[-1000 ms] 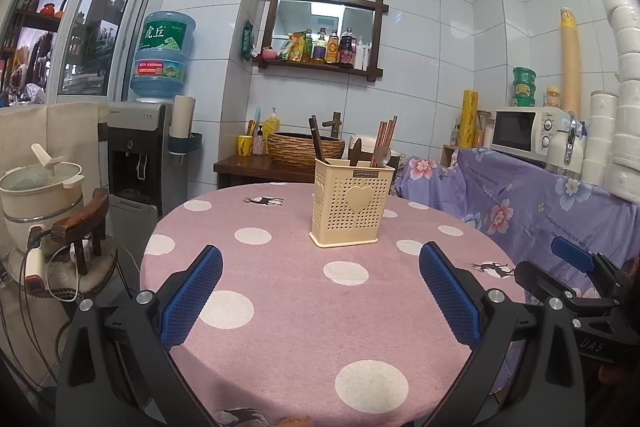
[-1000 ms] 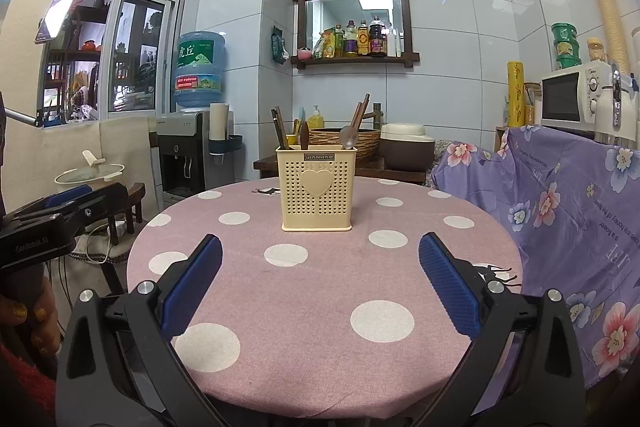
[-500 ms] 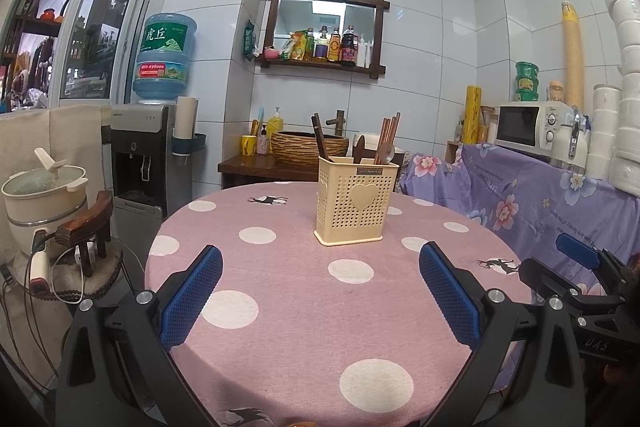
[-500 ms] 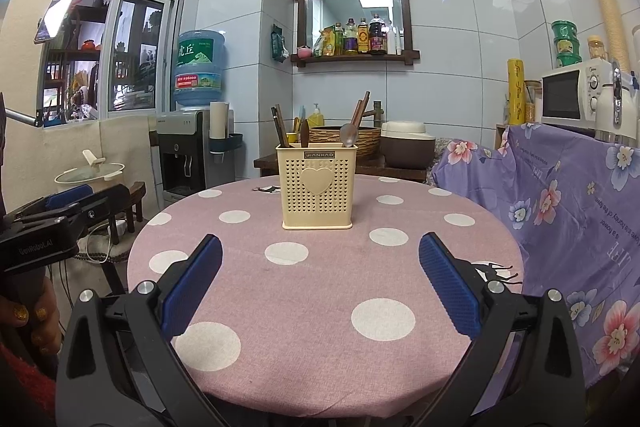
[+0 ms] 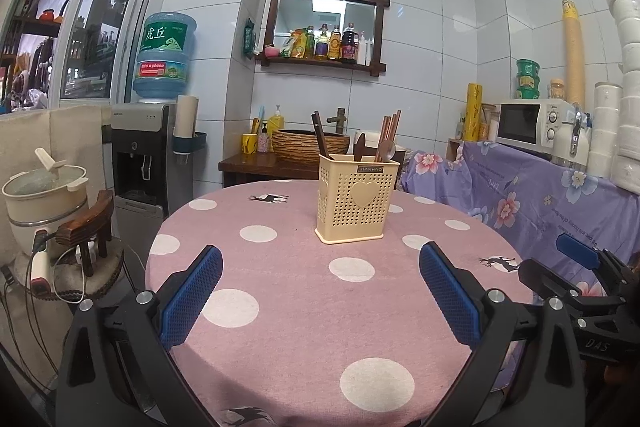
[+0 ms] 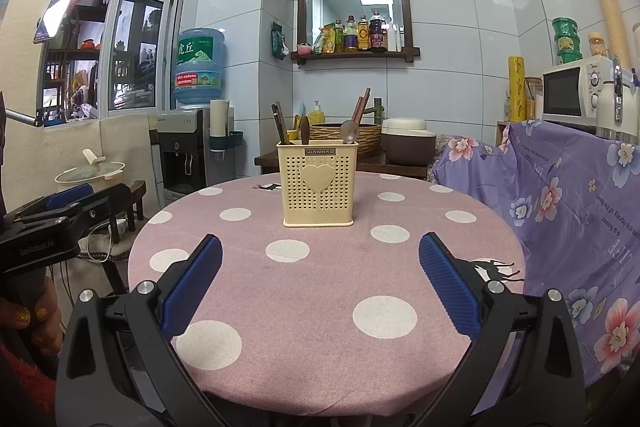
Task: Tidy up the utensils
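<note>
On the pink polka-dot surface (image 6: 320, 307), toward its far side, stands a cream utensil holder (image 6: 319, 183) with chopsticks (image 6: 280, 125) and spoons (image 6: 349, 132) upright inside. Both the left gripper (image 5: 320, 299) and the right gripper (image 6: 320, 291) hover near the front edge, well apart from the holder, jaws spread wide and empty.

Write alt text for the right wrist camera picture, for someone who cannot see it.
A cream utensil holder with a heart on its front stands upright on a round pink polka-dot table, holding chopsticks and spoons. The right gripper, open and empty, frames the foreground; the left gripper shows at the left edge.
</note>
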`<state>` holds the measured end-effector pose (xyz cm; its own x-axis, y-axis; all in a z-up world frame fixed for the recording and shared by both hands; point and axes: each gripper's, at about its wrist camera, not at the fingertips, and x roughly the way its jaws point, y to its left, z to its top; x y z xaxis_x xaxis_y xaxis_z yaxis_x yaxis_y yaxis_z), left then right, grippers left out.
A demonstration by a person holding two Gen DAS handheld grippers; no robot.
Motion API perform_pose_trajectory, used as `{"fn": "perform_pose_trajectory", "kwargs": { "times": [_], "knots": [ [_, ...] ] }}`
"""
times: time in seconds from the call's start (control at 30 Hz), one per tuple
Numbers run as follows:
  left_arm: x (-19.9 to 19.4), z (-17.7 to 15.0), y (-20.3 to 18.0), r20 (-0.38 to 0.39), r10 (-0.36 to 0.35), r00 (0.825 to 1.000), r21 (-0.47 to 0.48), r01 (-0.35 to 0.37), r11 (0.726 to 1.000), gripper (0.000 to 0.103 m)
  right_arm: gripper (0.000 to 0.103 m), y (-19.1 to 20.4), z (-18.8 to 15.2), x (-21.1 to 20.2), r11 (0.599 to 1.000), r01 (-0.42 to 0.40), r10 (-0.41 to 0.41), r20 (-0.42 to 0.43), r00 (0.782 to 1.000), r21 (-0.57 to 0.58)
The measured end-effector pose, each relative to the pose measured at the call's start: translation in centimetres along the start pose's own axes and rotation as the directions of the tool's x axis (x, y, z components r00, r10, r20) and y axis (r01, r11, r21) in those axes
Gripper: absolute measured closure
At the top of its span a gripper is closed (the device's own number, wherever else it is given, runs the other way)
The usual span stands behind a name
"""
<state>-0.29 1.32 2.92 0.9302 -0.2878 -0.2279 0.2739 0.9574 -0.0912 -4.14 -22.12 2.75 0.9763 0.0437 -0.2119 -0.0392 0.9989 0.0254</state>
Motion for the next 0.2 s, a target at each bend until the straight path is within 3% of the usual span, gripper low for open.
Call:
{"fn": "perform_pose_trajectory", "kwargs": {
  "times": [0.2],
  "knots": [
    [0.14, 0.08, 0.23, -0.013, 0.015, 1.000, 0.003, -0.015, 1.000, 0.005, 0.006, -0.04, -0.03, 0.13, 1.000, 0.000, 0.000, -0.004, 1.000, 0.003]
  ]
}}
